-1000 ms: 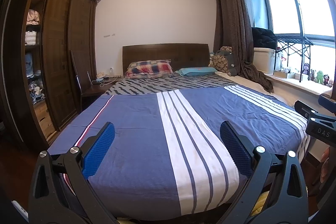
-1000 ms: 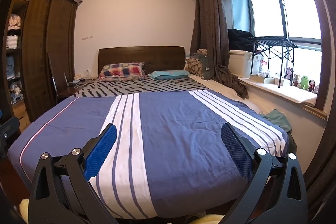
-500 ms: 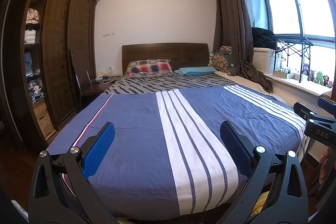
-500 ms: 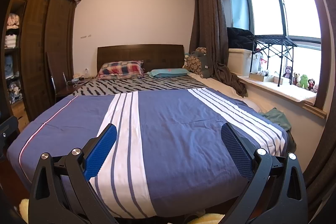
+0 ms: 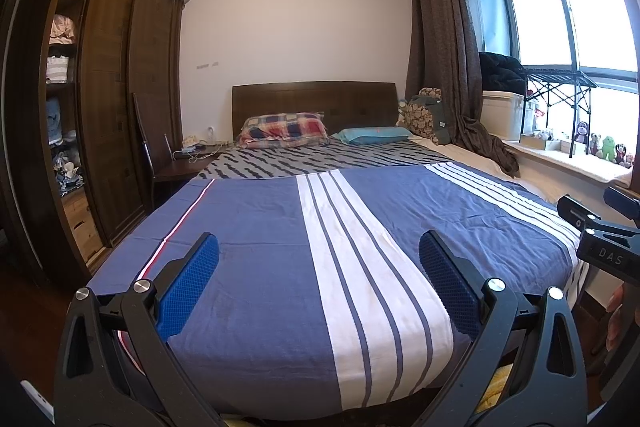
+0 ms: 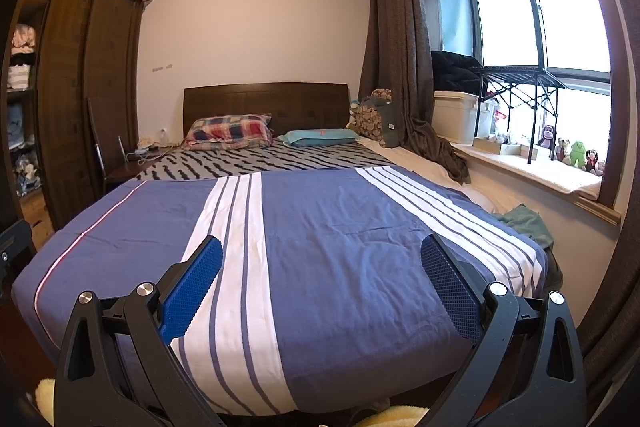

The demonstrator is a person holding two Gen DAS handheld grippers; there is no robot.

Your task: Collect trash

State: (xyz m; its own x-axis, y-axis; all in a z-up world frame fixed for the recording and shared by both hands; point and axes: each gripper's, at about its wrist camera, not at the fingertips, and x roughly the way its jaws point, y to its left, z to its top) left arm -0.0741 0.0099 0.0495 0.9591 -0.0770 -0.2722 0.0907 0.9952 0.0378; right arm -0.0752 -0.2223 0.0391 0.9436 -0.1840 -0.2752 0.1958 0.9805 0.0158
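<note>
No piece of trash shows clearly in either view. My left gripper is open at the foot of a bed, its blue-padded fingers spread wide over the blue quilt with white stripes. My right gripper is open too, held over the same quilt further right. Nothing sits between either pair of fingers. The right gripper's body shows at the right edge of the left wrist view, with part of a hand below it.
The bed fills the middle, with a plaid pillow and a teal pillow at the headboard. A tall wooden wardrobe stands left, a nightstand beside it. A windowsill with plush toys runs right. A green cloth lies beside the bed.
Both views have shifted only slightly, tilting a little downward. Both grippers stay open and hold nothing.
</note>
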